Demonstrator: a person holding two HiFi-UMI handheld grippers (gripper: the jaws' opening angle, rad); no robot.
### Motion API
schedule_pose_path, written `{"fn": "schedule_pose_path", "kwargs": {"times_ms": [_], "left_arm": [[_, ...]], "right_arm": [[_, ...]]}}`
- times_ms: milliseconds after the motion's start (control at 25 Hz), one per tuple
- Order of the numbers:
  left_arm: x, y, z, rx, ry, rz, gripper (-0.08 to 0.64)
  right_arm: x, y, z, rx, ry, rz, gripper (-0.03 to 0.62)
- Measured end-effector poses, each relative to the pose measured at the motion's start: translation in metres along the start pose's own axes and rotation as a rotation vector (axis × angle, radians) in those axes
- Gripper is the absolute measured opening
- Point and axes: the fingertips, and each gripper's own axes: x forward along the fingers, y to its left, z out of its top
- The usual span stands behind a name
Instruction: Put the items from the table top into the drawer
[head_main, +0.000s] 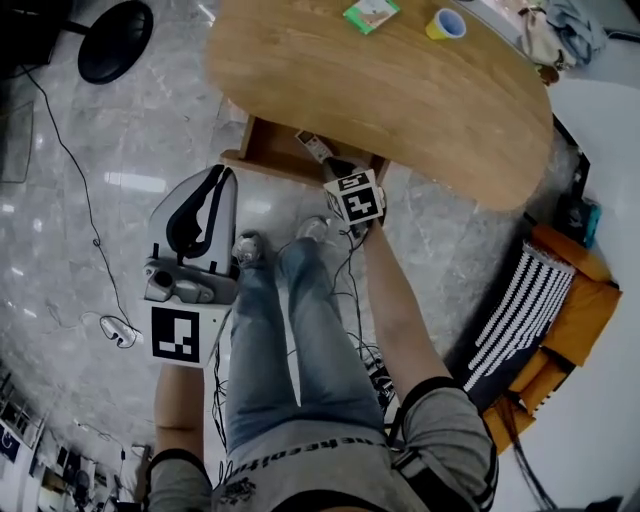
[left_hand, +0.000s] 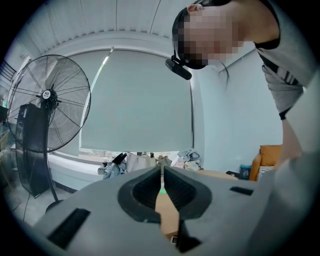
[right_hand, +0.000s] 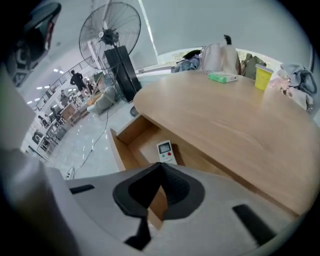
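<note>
My right gripper (right_hand: 161, 166) hangs over the open drawer (right_hand: 129, 145) with its jaws pressed together and nothing in them. My left gripper (left_hand: 161, 171) is likewise closed and empty, held off to the side above the floor and pointing away at a window blind (left_hand: 135, 100) and a standing fan (left_hand: 47, 102). A remote control (right_hand: 166, 151) lies flat on the drawer's floor. On the wooden table top (right_hand: 225, 120) a green packet (right_hand: 222, 77) and a yellow cup (right_hand: 263, 76) sit near the far edge, well apart from the drawer, with bags and clothes (right_hand: 220, 57) heaped behind them. An orange chair (head_main: 565, 315) stands to the right and cables (head_main: 75, 190) trail over the floor. In the head view the table top overhangs the drawer, so its back part is hidden, and my right gripper's marker cube (head_main: 355, 197) covers its front corner. The packet is cut off at that view's upper edge. The remote's buttons are too small to read
</note>
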Motion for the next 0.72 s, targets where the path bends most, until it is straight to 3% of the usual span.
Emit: {"fn": "schedule_pose_path", "kwargs": {"times_ms": [400,720], "left_arm": [[-0.034,-0.01,0.03,0.015,-0.015,-0.091,0.02],[-0.069,-0.031,0.05,0.013,-0.017,-0.174,0.02]], "right_arm": [[-0.081,0.032,0.03,0.15,-0.249,-0.064,0.003],[-0.157,0.069,0.042,0.198,-0.415,-0.167,0.003]]}}
